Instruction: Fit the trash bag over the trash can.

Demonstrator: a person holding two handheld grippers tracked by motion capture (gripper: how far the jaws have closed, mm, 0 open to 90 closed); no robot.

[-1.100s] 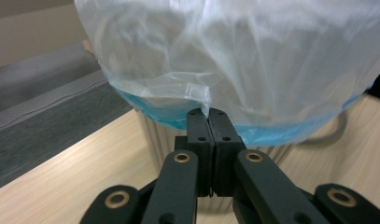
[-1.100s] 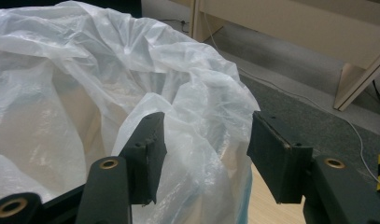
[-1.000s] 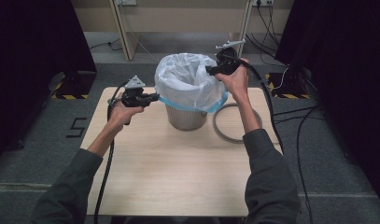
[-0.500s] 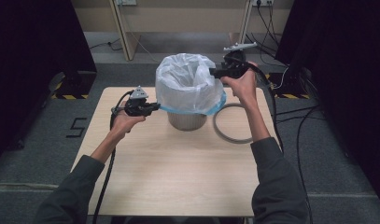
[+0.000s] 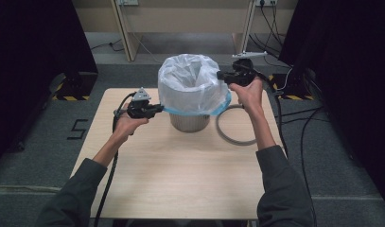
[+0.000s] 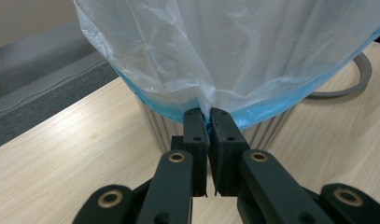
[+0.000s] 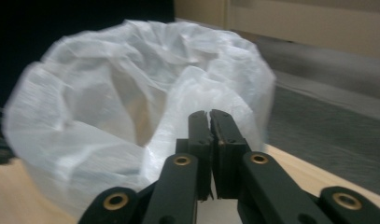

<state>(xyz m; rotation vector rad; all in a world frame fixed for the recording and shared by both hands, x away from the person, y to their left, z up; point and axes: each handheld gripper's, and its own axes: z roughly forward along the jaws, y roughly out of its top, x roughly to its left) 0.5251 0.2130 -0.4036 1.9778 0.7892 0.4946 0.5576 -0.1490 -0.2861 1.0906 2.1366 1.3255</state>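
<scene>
The left hand-held gripper (image 6: 207, 116) has its jaws pressed together on the lower hem of the bin liner (image 6: 234, 51), pinching a gathered fold of thin white plastic where its blue edge band hangs down the outside of the bin (image 6: 155, 126); in the high view this left hand-held gripper (image 5: 154, 109) sits level at the bin's left side, its cable trailing down along the person's forearm. The right hand-held gripper (image 7: 210, 114) has just been closing, and its jaws now stand together on the liner's upper edge, with a fold of the white plastic (image 7: 131, 107) rising just in front of the tips; that view is blurred, so how much film lies between the pads cannot be told. In the high view the right hand-held gripper (image 5: 222, 75) is held higher, at the top right of the bin's mouth. The liner (image 5: 192, 85) is draped over the rim of the ribbed metal bin (image 5: 190, 122), puffed up around the opening, its blue band hanging lower on the right. The bin stands toward the far middle of the pale wooden bench (image 5: 180, 179). A grey ring (image 5: 226, 135) lies flat on the bench just to the right of the bin, beneath the right forearm.
</scene>
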